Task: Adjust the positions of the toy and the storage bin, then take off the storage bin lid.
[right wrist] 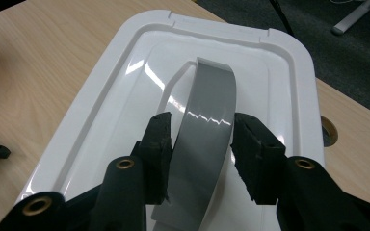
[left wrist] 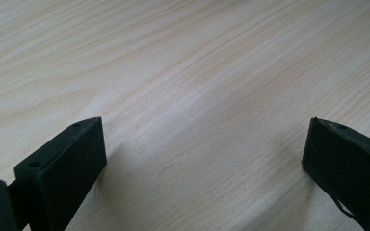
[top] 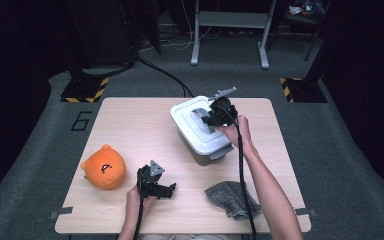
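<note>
The right gripper (right wrist: 200,142) has its black, rough-faced jaws set on either side of the smooth grey arched handle (right wrist: 206,139) of a glossy white rounded-rectangular plastic lid (right wrist: 101,106). The lid sits on a grey box (top: 200,155) at the far right of the pale wood-grain table (top: 130,130). The jaws look pressed to the handle's edges. The left gripper (top: 157,187), near the table's front edge, has its jaws wide apart over bare wood. A fuzzy orange plush toy (top: 104,167) lies left; a crumpled grey cloth (top: 230,199) lies near right.

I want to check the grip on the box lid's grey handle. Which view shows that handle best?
The right gripper view: the grey handle arches up close between the right gripper. In the high view it is small and partly behind that gripper. The left gripper view looks at bare table.
</note>
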### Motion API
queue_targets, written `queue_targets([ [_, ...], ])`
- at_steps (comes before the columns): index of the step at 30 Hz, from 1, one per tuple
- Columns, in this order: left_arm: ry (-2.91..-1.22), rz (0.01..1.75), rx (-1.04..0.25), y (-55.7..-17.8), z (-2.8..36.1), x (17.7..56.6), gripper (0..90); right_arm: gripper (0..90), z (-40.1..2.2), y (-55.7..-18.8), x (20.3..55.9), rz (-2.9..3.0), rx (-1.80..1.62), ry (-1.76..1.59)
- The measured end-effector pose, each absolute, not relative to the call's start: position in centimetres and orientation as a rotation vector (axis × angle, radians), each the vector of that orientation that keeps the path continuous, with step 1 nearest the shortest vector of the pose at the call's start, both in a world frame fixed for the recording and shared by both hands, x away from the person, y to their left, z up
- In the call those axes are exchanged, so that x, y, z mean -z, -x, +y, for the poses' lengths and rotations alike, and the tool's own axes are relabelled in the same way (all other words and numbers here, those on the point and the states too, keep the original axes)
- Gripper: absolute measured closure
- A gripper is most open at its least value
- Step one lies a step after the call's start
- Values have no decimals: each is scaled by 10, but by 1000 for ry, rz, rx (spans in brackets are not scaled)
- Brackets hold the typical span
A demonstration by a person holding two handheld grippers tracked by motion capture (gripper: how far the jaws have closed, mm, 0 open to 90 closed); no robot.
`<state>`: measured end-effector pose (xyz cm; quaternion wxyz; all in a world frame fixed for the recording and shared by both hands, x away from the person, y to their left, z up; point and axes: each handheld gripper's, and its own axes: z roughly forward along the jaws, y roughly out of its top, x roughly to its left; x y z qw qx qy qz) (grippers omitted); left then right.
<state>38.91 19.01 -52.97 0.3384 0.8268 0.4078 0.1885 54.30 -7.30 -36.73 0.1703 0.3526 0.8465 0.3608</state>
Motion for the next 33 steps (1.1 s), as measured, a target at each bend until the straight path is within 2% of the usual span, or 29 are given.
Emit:
queue_targets([
  [9,-2158,1061,-490,-389,190,530,15,665,-68,-540,371,2402,-1101,-1053],
  [18,-2158,1060,-492,-389,190,529,17,667,-64,-533,370,2380,-1111,-1143],
  [33,-2166,1056,-489,-389,191,529,18,667,-63,-526,369,2345,-1108,-1106],
])
